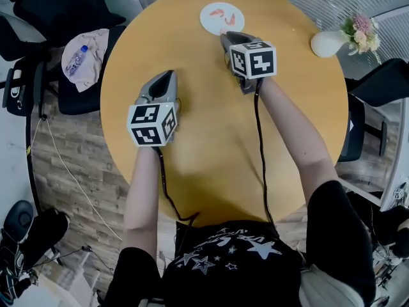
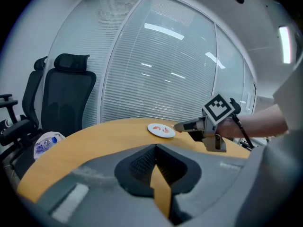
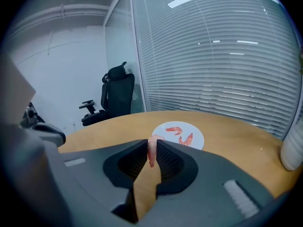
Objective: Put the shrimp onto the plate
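Observation:
A white plate [image 1: 211, 23] with two orange shrimp [image 1: 218, 11] lies at the far side of the round wooden table [image 1: 211, 146]. My right gripper [image 1: 225, 36] hovers just short of the plate's near rim, shut on a third pink shrimp [image 3: 152, 151] that hangs upright between its jaws. The right gripper view shows the plate [image 3: 197, 134] right beyond that shrimp. My left gripper [image 1: 167, 75] is over the table's left middle, shut with nothing in it. From the left gripper view the plate [image 2: 152, 128] is far ahead, with the right gripper [image 2: 177, 126] at its edge.
A white vase of pink flowers [image 1: 329, 43] stands at the table's right far edge. Black office chairs [image 2: 66, 93] surround the table; one at the left carries a cloth and a water bottle [image 1: 77, 59].

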`<state>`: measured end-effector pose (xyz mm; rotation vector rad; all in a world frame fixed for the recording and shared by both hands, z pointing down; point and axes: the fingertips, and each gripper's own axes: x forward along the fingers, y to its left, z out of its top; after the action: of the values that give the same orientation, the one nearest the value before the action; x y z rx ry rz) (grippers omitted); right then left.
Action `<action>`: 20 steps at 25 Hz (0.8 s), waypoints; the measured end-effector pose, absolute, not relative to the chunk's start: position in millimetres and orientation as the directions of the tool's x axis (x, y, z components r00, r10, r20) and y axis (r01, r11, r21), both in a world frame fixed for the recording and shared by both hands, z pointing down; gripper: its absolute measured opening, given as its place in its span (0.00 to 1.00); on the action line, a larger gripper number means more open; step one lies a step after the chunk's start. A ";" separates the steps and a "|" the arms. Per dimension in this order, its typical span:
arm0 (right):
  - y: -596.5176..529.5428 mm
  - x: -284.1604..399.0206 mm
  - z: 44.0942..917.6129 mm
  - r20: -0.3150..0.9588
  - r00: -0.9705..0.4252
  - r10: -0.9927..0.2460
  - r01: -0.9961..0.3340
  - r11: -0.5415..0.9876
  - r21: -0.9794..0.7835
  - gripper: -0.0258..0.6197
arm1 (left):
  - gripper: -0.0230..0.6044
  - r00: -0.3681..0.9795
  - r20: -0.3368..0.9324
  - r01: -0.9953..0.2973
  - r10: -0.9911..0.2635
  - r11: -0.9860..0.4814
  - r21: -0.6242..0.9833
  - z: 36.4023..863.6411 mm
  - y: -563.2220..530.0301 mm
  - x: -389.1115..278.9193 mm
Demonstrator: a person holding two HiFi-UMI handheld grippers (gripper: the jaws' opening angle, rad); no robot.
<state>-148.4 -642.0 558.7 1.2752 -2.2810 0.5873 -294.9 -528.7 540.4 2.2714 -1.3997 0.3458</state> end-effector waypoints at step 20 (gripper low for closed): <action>-709.3 -150.6 609.6 0.651 -0.392 -0.650 -0.873 0.485 -0.040 0.13 | 0.04 0.453 0.438 -0.889 -0.776 -0.361 0.281 566.6 -546.5 -300.4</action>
<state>-150.6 -709.3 609.6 1.2521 -2.1654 0.5135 -300.4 -546.5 566.6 2.2306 -1.3922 0.3161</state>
